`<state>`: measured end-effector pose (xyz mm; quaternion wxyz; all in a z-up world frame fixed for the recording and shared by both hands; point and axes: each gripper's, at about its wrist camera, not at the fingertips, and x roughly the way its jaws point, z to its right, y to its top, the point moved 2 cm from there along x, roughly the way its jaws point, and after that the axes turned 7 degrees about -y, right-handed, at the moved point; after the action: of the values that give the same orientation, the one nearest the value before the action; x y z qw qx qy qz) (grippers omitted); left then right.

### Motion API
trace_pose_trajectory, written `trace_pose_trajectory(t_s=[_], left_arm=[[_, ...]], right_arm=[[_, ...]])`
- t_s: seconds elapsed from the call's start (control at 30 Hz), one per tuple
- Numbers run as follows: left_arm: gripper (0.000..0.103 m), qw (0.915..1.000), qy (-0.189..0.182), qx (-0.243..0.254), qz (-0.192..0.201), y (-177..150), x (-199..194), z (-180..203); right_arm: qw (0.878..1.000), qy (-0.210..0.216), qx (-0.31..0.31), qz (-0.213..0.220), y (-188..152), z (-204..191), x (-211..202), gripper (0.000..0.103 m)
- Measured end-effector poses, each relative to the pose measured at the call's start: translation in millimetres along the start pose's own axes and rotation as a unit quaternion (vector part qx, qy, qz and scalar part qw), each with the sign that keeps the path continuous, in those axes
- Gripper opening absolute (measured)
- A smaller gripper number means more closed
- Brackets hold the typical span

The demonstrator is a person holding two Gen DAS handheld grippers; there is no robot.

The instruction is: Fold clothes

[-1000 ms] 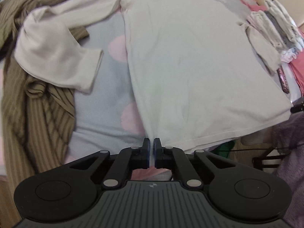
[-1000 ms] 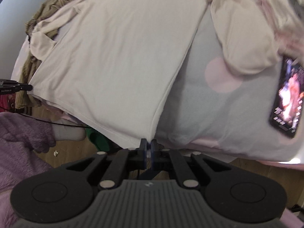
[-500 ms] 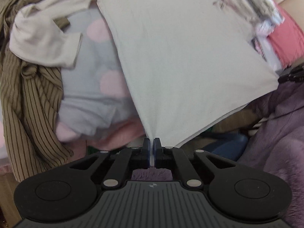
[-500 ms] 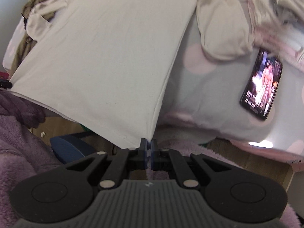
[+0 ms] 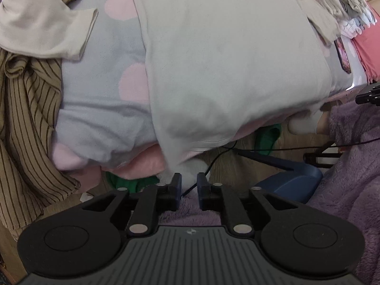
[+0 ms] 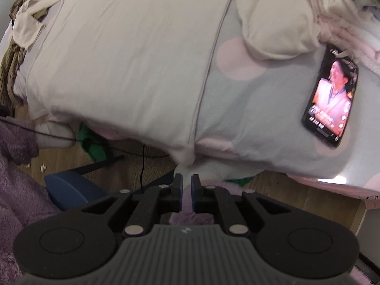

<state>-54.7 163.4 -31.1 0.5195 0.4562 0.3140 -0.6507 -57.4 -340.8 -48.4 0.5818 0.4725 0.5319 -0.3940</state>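
A cream long-sleeved shirt (image 5: 225, 59) (image 6: 123, 59) lies flat on the bed, and its hem hangs over the near edge. My left gripper (image 5: 188, 186) stands open by a narrow gap just below the shirt's left hem corner (image 5: 172, 161), with no cloth between the fingers. Under the right hem corner (image 6: 184, 156) my right gripper (image 6: 187, 186) is likewise open and holds nothing. One sleeve (image 5: 42, 28) lies bunched at the left. The other sleeve (image 6: 273, 23) is folded back at the right.
A grey blanket with pink dots (image 5: 99, 95) covers the bed. A brown striped garment (image 5: 28, 123) hangs at its left, and a stack of clothes (image 5: 344, 7) sits far right. A lit phone (image 6: 332, 95) lies on the blanket. Below are a blue chair base (image 6: 68, 190), cables and purple fleece (image 5: 351, 166).
Both grippers were shut on the hem corners and held the hem taut off the bed. They have since opened, and the hem now drapes over the bed edge.
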Motion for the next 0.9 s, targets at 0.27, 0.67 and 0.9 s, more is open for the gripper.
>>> trace_pose_trajectory(t_s=[0.27, 0.67, 0.9], left_arm=[[0.02, 0.9926, -0.025, 0.056, 0.105, 55.0, -18.9, 47.2], [0.031, 0.9775, -0.022, 0.113, 0.176, 135.6, 24.5, 119.3], [0.031, 0.9784, -0.021, 0.12, 0.167, 156.3, 41.1, 128.0]], right_arm=[[0.994, -0.043, 0.014, 0.099, 36.7, 33.3, -21.3, 0.011], [0.974, -0.138, -0.045, 0.176, 87.8, 86.7, 9.1, 0.031], [0.981, -0.098, -0.003, 0.169, 99.1, 107.1, 24.9, 0.003]])
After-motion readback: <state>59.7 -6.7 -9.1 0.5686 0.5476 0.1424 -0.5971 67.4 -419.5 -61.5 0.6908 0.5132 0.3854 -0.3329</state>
